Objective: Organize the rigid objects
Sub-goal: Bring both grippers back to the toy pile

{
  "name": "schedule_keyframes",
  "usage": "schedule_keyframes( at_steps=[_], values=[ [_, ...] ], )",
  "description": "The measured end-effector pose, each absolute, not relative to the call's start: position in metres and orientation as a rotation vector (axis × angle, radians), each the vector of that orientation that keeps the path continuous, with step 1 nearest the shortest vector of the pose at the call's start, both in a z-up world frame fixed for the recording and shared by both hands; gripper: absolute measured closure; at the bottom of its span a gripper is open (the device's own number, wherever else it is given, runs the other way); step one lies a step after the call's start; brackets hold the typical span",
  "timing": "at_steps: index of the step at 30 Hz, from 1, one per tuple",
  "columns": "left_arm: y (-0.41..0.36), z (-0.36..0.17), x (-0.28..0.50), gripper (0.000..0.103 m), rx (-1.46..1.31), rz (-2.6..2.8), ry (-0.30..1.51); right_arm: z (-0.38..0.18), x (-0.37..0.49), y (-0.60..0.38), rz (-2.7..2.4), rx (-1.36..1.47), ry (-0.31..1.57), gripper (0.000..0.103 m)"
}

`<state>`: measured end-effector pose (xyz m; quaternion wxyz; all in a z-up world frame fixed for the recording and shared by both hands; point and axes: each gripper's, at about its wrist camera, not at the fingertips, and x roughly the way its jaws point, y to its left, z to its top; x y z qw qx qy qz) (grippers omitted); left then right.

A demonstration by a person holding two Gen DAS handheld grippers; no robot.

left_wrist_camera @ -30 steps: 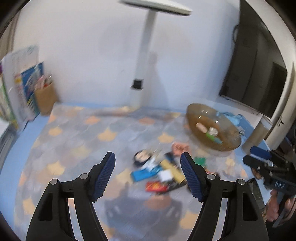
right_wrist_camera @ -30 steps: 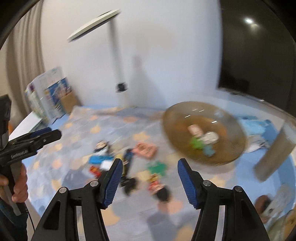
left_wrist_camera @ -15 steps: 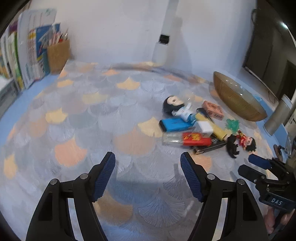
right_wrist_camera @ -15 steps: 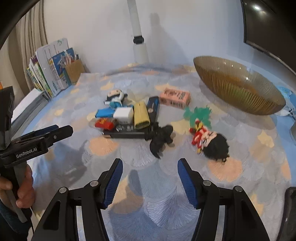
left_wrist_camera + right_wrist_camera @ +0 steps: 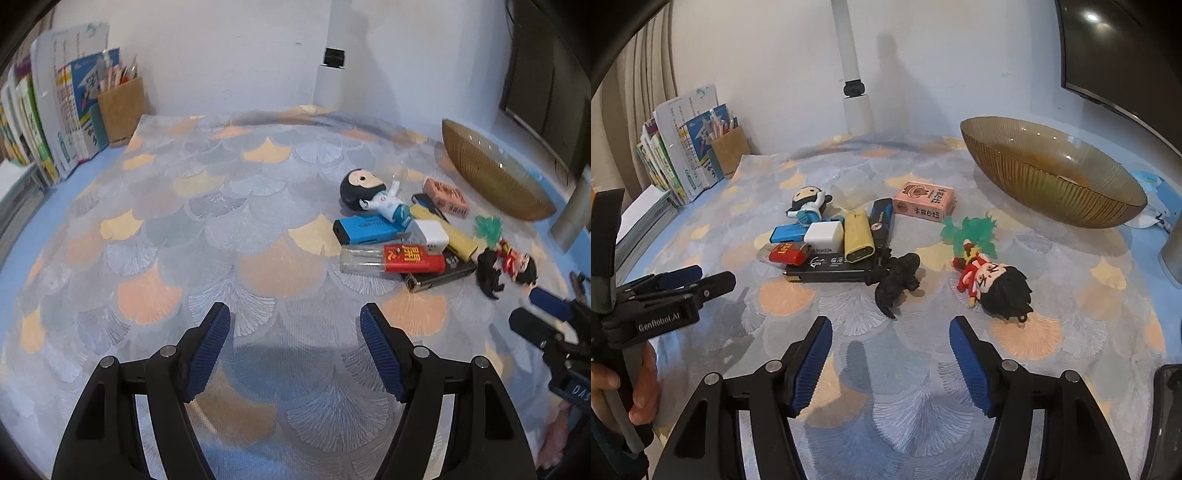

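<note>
The ribbed amber glass bowl (image 5: pixel 1052 177) serves as landmark; every loose piece lies to its left on the scallop-patterned mat (image 5: pixel 923 369), in one pile.

Farthest from the bowl lies the clear-and-red plastic lighter (image 5: pixel 785 253), light and smooth, likely slippery; I would pinch it across its flat sides. Behind it sits the blue rectangular lighter (image 5: pixel 788 232), with the small black-haired figurine in blue and white (image 5: pixel 809 201) further back; the figurine looks hard, with thin arms best left alone, so the round head is the safer hold. Next toward the bowl is the white square charger block (image 5: pixel 823 236), stiff and boxy, easy across its short sides. It leans on the long black flat box (image 5: pixel 831 271), which carries the yellow rounded case (image 5: pixel 857 240) as well, so lifting the black box first could tip the others. Beside the yellow case lies the black-and-blue stick-shaped device (image 5: pixel 882 221). The black spiky creature figure (image 5: pixel 897 282) touches the black box's end; it appears rigid but irregular, best gripped at the torso. The pink cardboard box (image 5: pixel 923 201) is light and may crush under a hard squeeze. Nearest the bowl lies the red-clothed, black-haired figurine with green translucent flames (image 5: pixel 986 273), the flames looking fragile.

The left gripper (image 5: pixel 295 325) stands wide open over bare mat, well left of the pile, holding nothing. The right gripper (image 5: pixel 890 336) is equally spread, empty, just short of the black creature.
</note>
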<state>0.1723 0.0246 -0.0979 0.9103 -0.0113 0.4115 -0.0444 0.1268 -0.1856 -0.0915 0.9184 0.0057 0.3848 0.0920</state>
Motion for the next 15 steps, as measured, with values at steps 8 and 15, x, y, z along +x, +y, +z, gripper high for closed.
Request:
schedule_keyframes(
  at_steps=[8,15],
  values=[
    [0.0143,-0.0953,0.1653,0.032,0.057,-0.035,0.802,-0.0885,0.1225,-0.1845,0.170,-0.008,0.767,0.024],
    [0.0155,-0.0934,0.1630,0.032,0.044,-0.050,0.791,-0.0874,0.1205,-0.1791,0.166,-0.044,0.748,0.024]
  ],
)
